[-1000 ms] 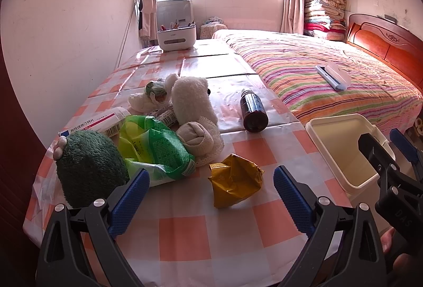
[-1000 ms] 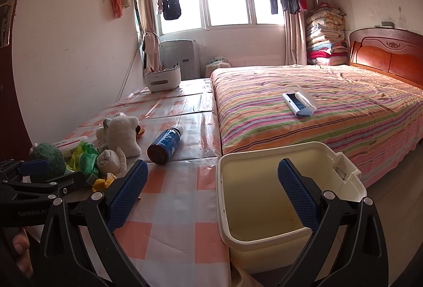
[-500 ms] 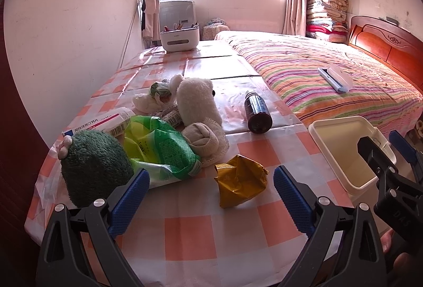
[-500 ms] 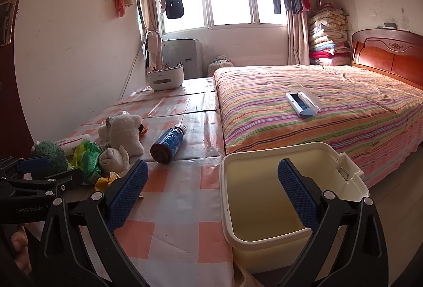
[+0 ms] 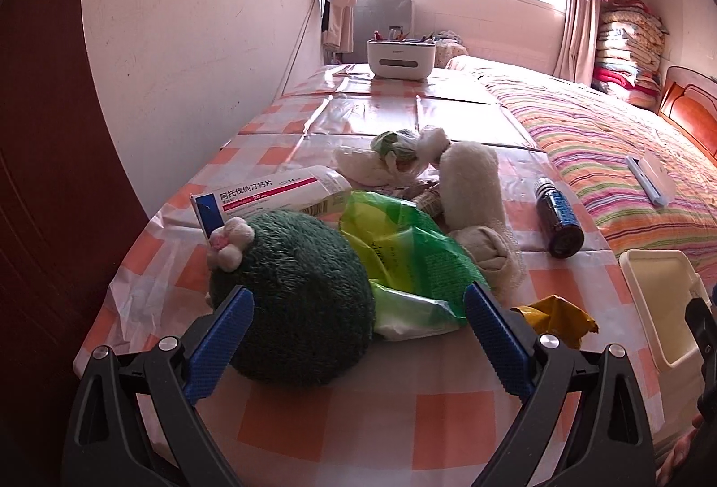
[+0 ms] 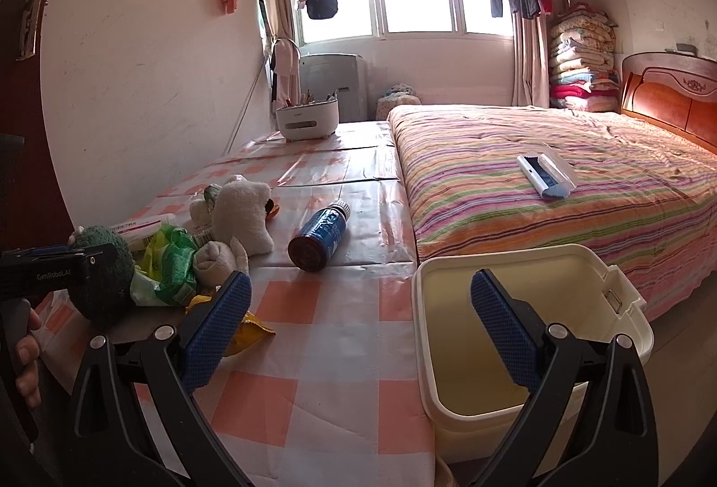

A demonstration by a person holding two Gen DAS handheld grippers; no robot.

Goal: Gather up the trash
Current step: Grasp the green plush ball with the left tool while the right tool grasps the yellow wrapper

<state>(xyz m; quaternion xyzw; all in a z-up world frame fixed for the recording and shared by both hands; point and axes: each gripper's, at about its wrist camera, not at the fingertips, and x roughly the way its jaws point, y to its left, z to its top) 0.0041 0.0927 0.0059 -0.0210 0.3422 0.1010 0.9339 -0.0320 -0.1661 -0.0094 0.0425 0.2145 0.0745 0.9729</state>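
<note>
- Since a second ago the left gripper (image 5: 354, 325) has swung leftward and closer to the pile: the green plastic bag (image 5: 405, 258) and green plush toy (image 5: 295, 298) now sit between its blue pads, where the yellow wrapper (image 5: 558, 319) was centred before.
- Its jaws are spread wide and touch nothing.
- Trash lies on the checked tablecloth (image 5: 340, 419): green plastic bag against the plush, yellow wrapper just right of it, medicine box (image 5: 269, 197) behind, dark bottle (image 5: 558, 218) lying on its side further right.
- White plush toy (image 5: 470, 191) rests behind the bag.
- Cream bin (image 6: 533, 334) stands at the table's right edge, beside the striped bed (image 6: 560, 191).
- Right gripper (image 6: 358, 325) hangs over the table edge and bin rim, jaws spread, holding nothing.
</note>
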